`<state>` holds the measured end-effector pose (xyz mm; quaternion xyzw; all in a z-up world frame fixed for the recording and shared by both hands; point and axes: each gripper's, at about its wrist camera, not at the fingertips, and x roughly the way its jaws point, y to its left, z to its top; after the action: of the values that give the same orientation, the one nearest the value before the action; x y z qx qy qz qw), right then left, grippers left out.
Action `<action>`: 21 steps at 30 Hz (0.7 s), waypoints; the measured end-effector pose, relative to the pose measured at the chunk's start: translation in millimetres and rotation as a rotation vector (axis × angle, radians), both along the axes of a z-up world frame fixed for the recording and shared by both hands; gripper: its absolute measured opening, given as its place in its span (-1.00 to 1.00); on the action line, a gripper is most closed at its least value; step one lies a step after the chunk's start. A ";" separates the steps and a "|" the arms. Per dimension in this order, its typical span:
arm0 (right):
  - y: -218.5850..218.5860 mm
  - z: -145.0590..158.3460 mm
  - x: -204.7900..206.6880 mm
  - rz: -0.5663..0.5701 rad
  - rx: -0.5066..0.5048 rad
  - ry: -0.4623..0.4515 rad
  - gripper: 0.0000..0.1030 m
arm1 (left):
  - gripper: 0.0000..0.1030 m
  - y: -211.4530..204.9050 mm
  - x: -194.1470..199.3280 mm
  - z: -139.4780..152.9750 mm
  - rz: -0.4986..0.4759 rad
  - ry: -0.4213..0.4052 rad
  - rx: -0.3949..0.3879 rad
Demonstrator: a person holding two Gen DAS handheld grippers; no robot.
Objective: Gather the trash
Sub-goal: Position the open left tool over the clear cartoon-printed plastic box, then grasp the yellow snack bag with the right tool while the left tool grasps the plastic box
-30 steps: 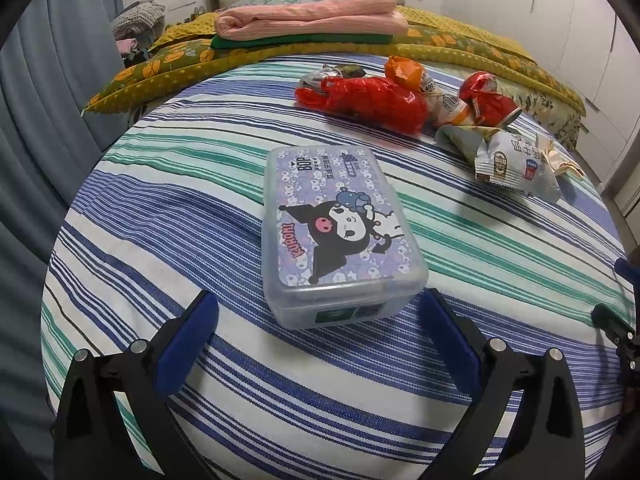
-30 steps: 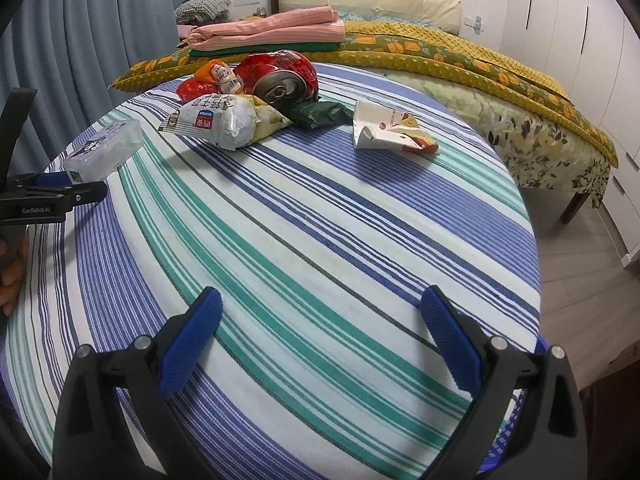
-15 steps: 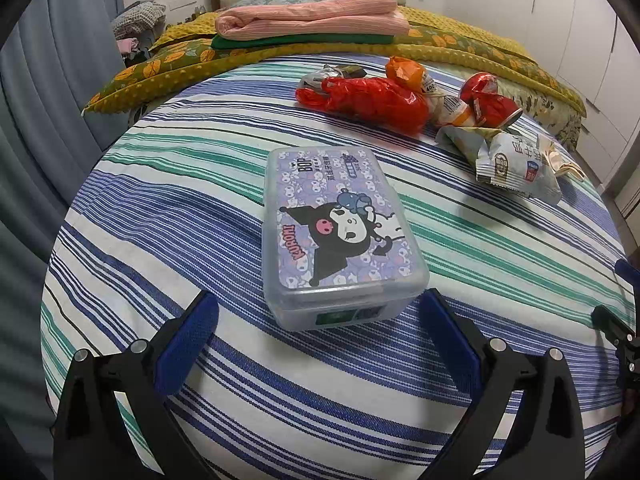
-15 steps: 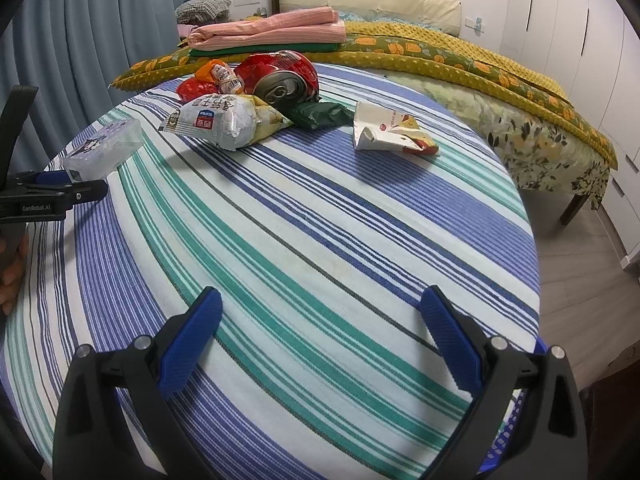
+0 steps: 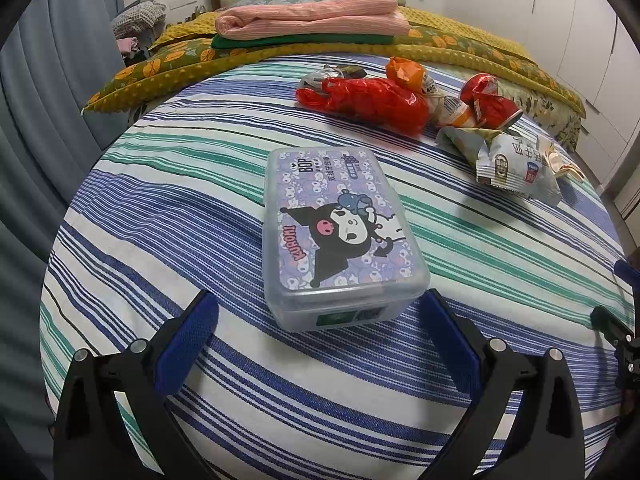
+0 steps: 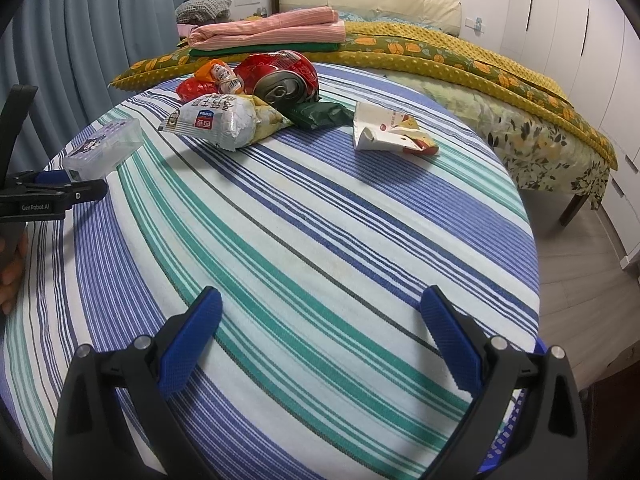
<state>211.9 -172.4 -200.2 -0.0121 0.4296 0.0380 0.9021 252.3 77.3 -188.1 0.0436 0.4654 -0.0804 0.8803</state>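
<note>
The left gripper (image 5: 318, 334) hangs with jaws spread wide, holding nothing, just short of a clear plastic box (image 5: 340, 232) with a cartoon lid on the striped tablecloth (image 5: 168, 200). Beyond the box lies the trash: a red plastic bag (image 5: 368, 98), a crushed red can (image 6: 282, 76) and a white snack packet (image 6: 218, 120). The right gripper (image 6: 320, 326) also stands wide and empty, well to the box's right, with a crumpled white carton (image 6: 386, 132) far ahead of it
</note>
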 end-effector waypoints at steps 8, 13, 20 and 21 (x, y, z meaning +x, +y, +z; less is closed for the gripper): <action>-3.4 -0.5 2.2 -0.027 0.020 0.023 0.91 | 0.91 0.0 0.2 0.0 0.000 0.000 -0.001; -12.0 25.7 21.6 -0.094 0.187 0.050 0.91 | 0.91 -0.2 0.5 0.0 0.000 0.000 -0.001; 45.9 54.0 121.0 -0.108 0.364 0.170 0.91 | 0.91 -0.1 0.4 0.0 0.000 0.000 -0.001; 52.9 49.3 133.9 -0.125 0.343 0.199 0.91 | 0.91 -0.1 0.3 0.0 0.000 0.000 -0.001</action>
<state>345.9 -119.5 -150.8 0.1723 0.5036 0.0555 0.8447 252.6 77.2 -188.2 0.0433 0.4654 -0.0808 0.8804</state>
